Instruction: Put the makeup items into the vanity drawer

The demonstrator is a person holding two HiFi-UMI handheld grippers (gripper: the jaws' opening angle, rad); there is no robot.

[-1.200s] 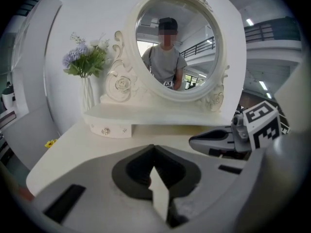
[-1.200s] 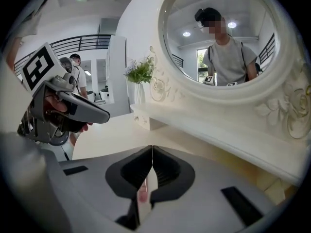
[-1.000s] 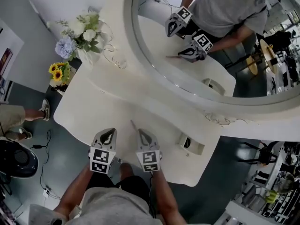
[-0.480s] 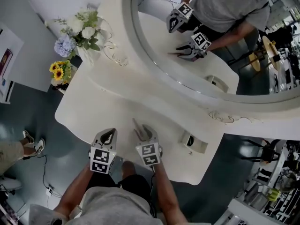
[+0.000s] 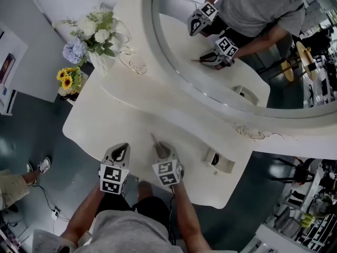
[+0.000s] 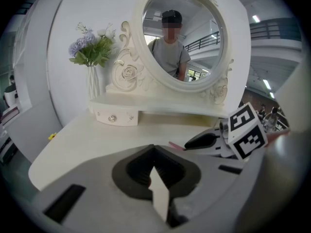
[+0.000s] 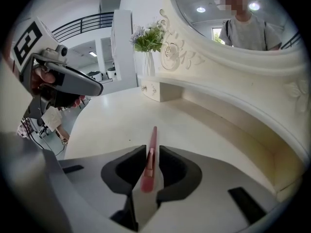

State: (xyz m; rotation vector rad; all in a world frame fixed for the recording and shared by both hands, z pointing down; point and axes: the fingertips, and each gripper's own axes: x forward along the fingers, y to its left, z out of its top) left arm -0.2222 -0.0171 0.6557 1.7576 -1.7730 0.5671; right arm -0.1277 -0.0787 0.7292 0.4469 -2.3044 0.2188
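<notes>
Just been closing, at the right gripper (image 7: 151, 150), round a slim pink makeup pencil (image 7: 153, 134), with slack left either side of it: loose, no grip yet. Probably a fresh grasp before carrying it to the small knobbed drawer (image 6: 112, 118), shut for now. Clenched on nothing at the left gripper (image 6: 154, 152). Pencil down on the cream counter (image 5: 121, 120). Beyond: oval mirror (image 5: 237, 46), vase of flowers (image 5: 97, 38), grey floor (image 5: 31, 141).
</notes>
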